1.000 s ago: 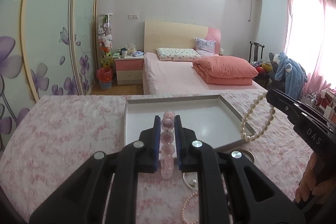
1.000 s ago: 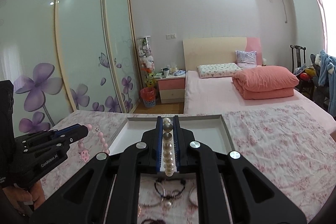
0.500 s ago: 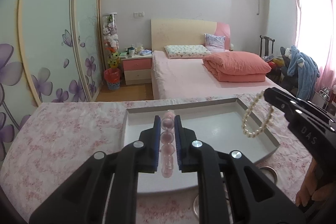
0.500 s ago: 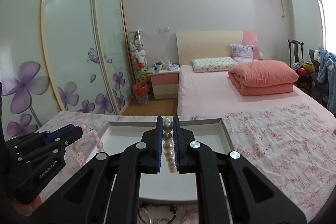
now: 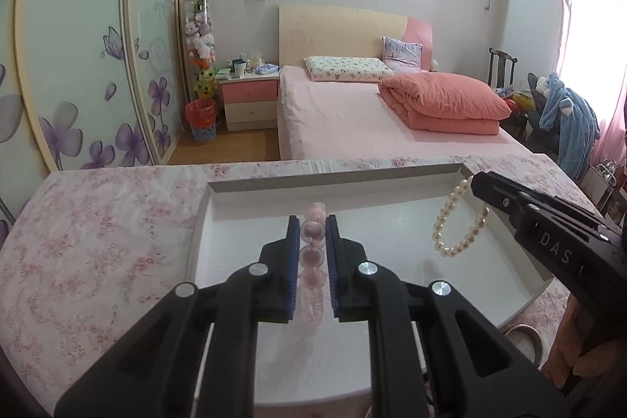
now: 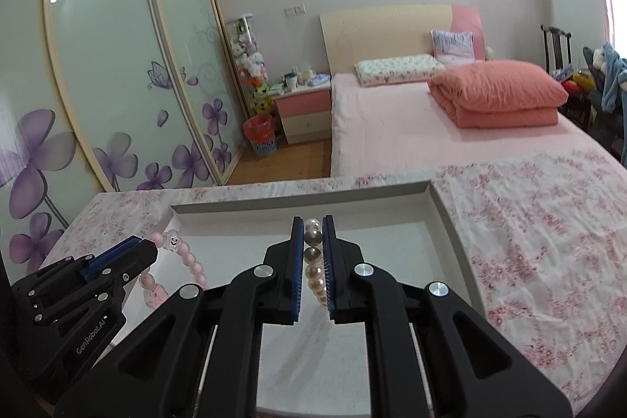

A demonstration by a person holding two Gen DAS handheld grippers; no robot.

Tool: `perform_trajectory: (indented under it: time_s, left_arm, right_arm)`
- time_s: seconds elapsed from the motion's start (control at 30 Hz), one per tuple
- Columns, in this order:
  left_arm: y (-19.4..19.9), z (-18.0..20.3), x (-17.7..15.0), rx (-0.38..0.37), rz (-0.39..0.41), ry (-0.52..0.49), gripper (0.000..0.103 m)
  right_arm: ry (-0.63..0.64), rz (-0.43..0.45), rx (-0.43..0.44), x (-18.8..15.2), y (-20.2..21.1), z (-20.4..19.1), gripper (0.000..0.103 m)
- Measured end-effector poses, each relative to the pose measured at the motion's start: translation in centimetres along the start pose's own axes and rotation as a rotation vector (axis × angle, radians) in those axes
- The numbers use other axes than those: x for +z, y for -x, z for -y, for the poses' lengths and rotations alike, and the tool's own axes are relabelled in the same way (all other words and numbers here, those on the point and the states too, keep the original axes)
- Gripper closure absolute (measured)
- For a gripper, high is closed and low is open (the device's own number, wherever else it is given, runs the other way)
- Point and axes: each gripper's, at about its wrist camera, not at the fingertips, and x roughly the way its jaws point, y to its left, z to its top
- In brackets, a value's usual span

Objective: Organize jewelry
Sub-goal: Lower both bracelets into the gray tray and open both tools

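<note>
Both bracelets hang over the white tray point(image 5: 392, 179). The left gripper point(image 5: 310, 222) is clenched on the pink bead bracelet point(image 5: 312, 249) above the tray's middle; the right gripper point(image 6: 313, 226) pinches the pearl bracelet point(image 6: 315, 273) toward the tray's right side. Best lower each close to the tray floor — well apart — before releasing, so neither bounces or tangles.

Bedroom w/ pink bed point(image 5: 352, 112), floral wardrobe doors point(image 6: 117, 85), bright window point(image 5: 591, 6).
</note>
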Motion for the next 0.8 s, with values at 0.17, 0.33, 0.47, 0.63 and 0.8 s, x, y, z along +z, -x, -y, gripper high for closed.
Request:
perform_trajectory:
  time_s: [0.17,0.33,0.47,0.63,0.8]
  left_arm:
    - [-0.9,0.1,0.1,-0.008,-0.004,0.001,0.089]
    - [-1.2,-0.4,0.3,-0.020,-0.005,0.019,0.086]
    - [-0.9,-1.2,0.5,-0.009,0.001,0.042,0.082]
    - [-0.1,-2.0,0.5,0.009,0.007,0.057,0.082]
    - [1.2,-2.3,0.0,0.016,0.009,0.057,0.081]
  right_arm:
    - [-0.017,-0.034,-0.003,-0.2,-1.0,0.2,0.092]
    - [-0.045,-0.056,-0.006,-0.4,-1.0,0.8,0.082]
    - [-0.057,-0.038,-0.015,-0.4,-0.3,1.2,0.072]
    - [-0.062,-0.030,-0.019,-0.4,0.5,1.3,0.072]
    - [-0.056,-0.023,-0.022,-0.6,1.5,1.2,0.072]
